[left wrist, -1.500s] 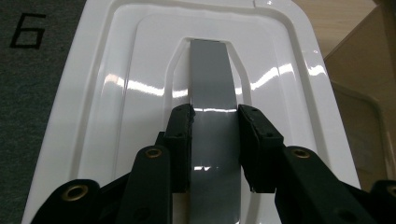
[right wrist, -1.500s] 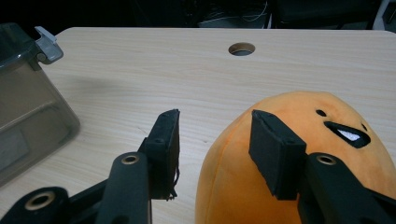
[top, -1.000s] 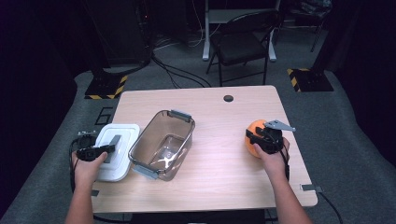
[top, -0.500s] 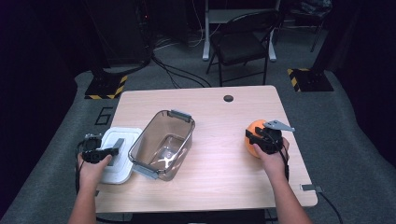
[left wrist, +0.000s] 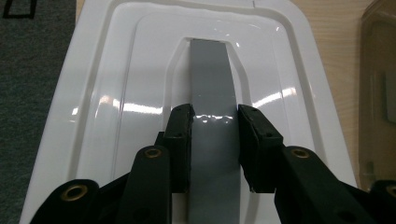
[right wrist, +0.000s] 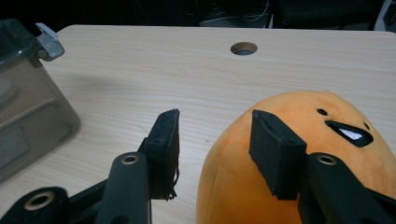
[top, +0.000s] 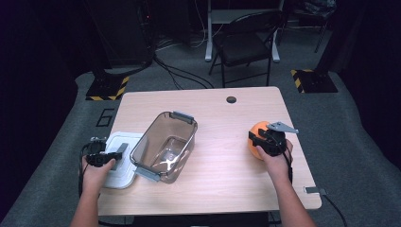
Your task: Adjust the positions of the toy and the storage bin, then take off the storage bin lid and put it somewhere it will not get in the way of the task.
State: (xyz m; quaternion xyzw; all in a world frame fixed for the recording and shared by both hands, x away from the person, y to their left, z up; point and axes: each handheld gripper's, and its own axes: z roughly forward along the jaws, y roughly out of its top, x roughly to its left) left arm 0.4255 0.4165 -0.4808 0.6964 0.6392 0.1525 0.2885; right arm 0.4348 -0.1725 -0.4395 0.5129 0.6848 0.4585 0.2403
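Note:
A white lid (top: 121,176) (left wrist: 116,84) lies at the table's left edge, left of a clear brown container (top: 165,146) (left wrist: 379,70) (right wrist: 28,107) with grey latches. My left gripper (top: 113,157) (left wrist: 215,114) is low over the lid, its jaws pressed against both sides of the lid's grey handle strip (left wrist: 210,74). At the right, an orange plush toy (top: 257,128) (right wrist: 303,105) with a small face sits on the table. My right gripper (top: 254,138) (right wrist: 215,121) is open, one jaw resting against the toy's side and the other over bare wood.
The wooden table (top: 222,127) has a cable hole (top: 231,100) (right wrist: 243,48) near its far edge. A folding chair (top: 246,45) stands behind it on grey carpet. The lid overhangs the table's left edge.
My left hand has drawn back toward the near edge, and the lid has shifted slightly nearer with it. The right gripper and the toy have stayed put.

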